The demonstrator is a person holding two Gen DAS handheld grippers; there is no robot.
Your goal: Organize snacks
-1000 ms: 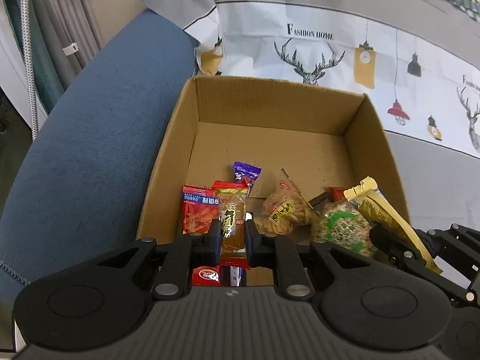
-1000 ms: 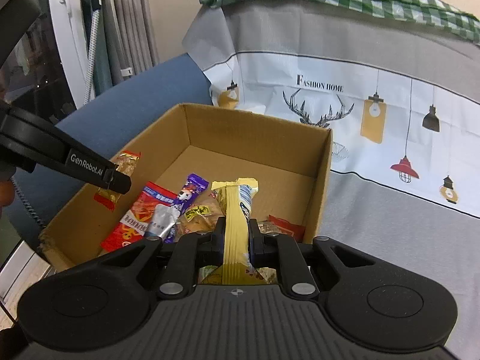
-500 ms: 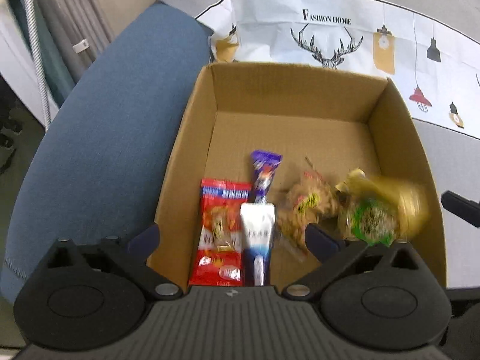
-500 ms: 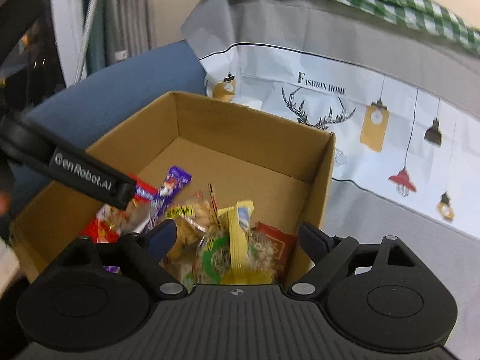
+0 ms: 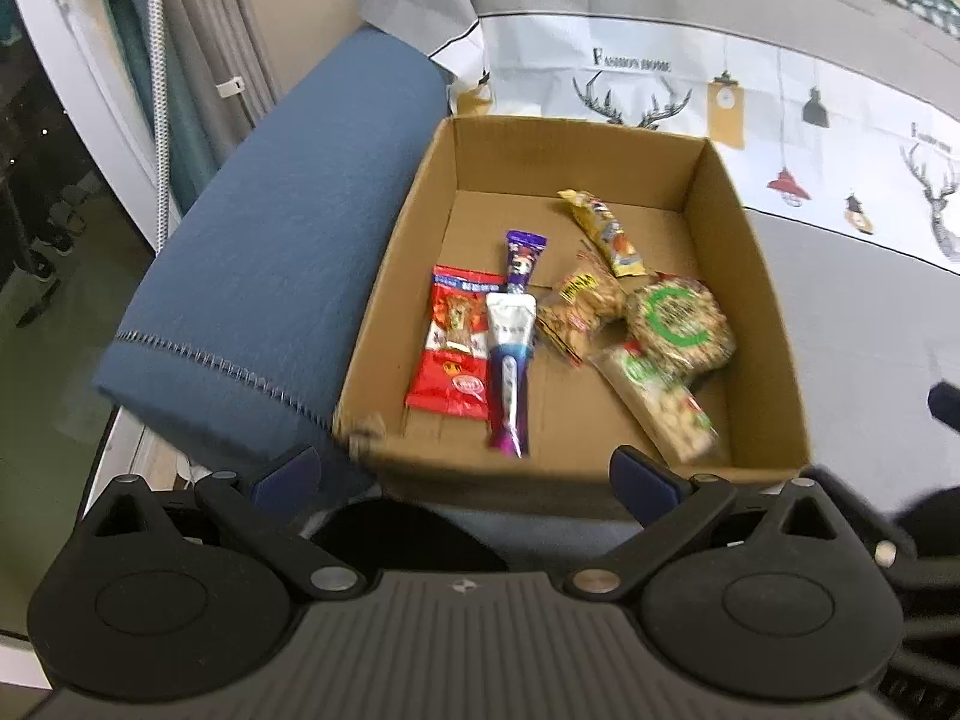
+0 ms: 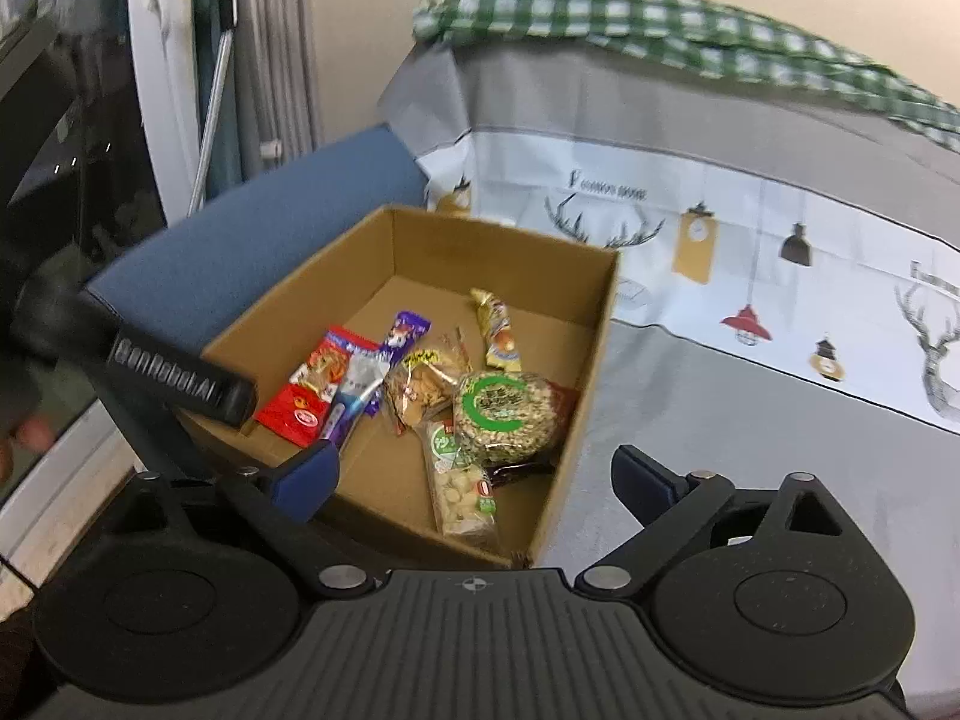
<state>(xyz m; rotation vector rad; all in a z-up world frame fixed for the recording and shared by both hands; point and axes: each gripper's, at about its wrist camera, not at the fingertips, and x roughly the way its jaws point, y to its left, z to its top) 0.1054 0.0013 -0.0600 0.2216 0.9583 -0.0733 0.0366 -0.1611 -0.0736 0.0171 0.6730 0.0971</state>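
Observation:
An open cardboard box (image 5: 774,324) (image 6: 594,348) holds several snack packs. A red pack (image 5: 453,339) (image 6: 309,387) lies at the left beside a white-and-purple pack (image 5: 509,354) (image 6: 354,393). A yellow stick pack (image 5: 603,231) (image 6: 495,330) lies toward the back. A round green-ringed pack (image 5: 681,321) (image 6: 507,411) and a peanut pack (image 5: 660,399) (image 6: 459,483) lie at the right. My left gripper (image 5: 465,480) is open and empty, just in front of the box. My right gripper (image 6: 474,480) is open and empty over the box's near right corner.
The box sits on a sofa seat covered by a grey and white printed cloth (image 5: 840,276) (image 6: 750,396), against the blue armrest (image 5: 288,252) (image 6: 252,246). A green checked cloth (image 6: 660,18) lies on the sofa back. The left gripper's arm (image 6: 174,387) crosses the right wrist view.
Both grippers opened and let go of their snack packs, which now lie in the box. Both grippers have pulled back and up from the box.

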